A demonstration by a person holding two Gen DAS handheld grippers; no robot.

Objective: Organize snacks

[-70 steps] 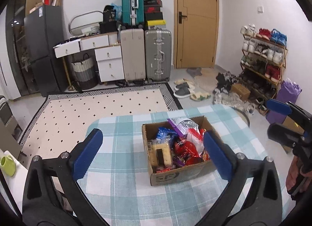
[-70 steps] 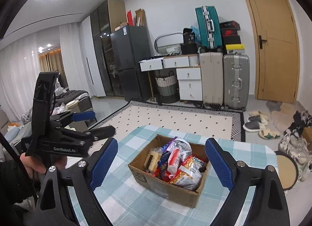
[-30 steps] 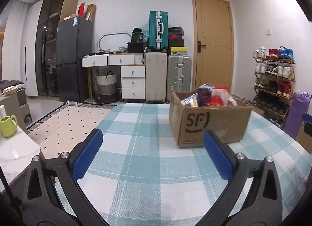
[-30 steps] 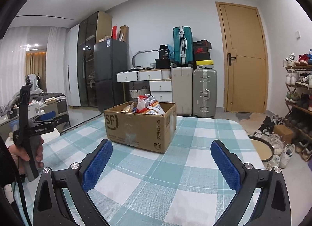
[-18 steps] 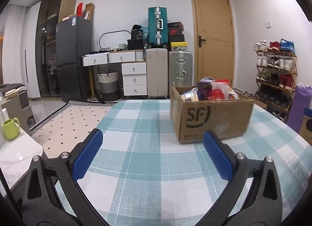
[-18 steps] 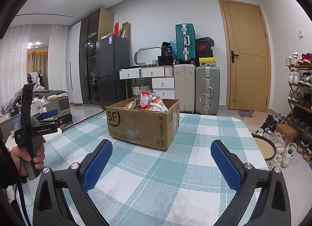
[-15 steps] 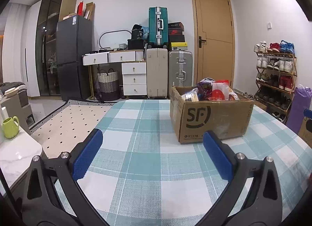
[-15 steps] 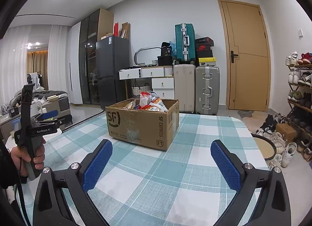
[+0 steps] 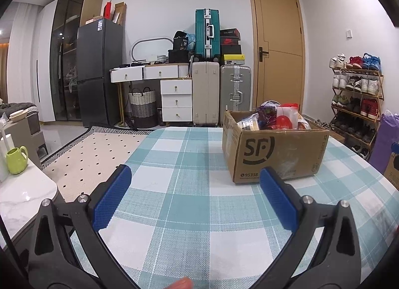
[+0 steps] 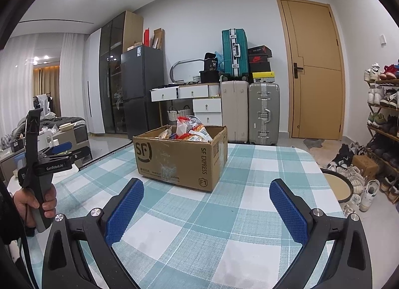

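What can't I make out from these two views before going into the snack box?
- Snacks low in the cardboard box: both wrist views, hidden by its walls; only the top packets show.
- Packet labels: too small in both.
- Table behind the box: blocked by the box.
- Left gripper in the right wrist view: seen side-on; its own view shows it open.

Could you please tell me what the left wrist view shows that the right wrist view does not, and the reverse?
Only the left wrist view shows the lime-green ceramic mug on the white marble side table and the open left claw from behind. Only the right wrist view shows a hand holding that left claw from the side, plus the open right claw. Both show the brown cardboard box of snack packets on the teal checked tablecloth.
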